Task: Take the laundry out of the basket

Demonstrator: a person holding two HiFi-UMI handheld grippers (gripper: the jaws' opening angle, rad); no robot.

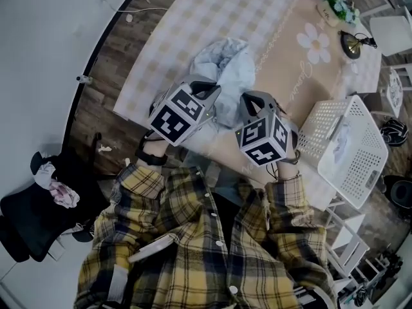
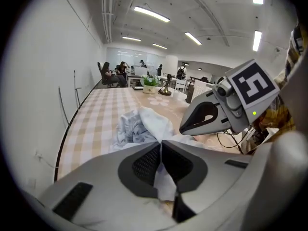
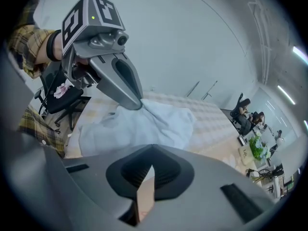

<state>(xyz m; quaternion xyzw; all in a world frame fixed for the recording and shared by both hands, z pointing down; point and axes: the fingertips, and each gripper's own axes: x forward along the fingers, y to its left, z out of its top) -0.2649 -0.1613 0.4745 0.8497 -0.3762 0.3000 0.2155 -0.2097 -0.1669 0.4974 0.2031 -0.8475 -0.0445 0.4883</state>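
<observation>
On the checked table [image 1: 283, 50], as the head view shows it.
1. Pale blue garment [image 1: 225, 69]: out of the basket, heaped at 12 o'clock from both grippers.
2. Left gripper [image 2: 160, 146]: jaws pinched on a fold of the garment, probably to lay it down under control.
3. Right gripper [image 3: 150, 153]: jaws together at the garment's near edge, no cloth clearly caught.
4. White basket [image 1: 360, 140]: at 3 o'clock, beside the table.
</observation>
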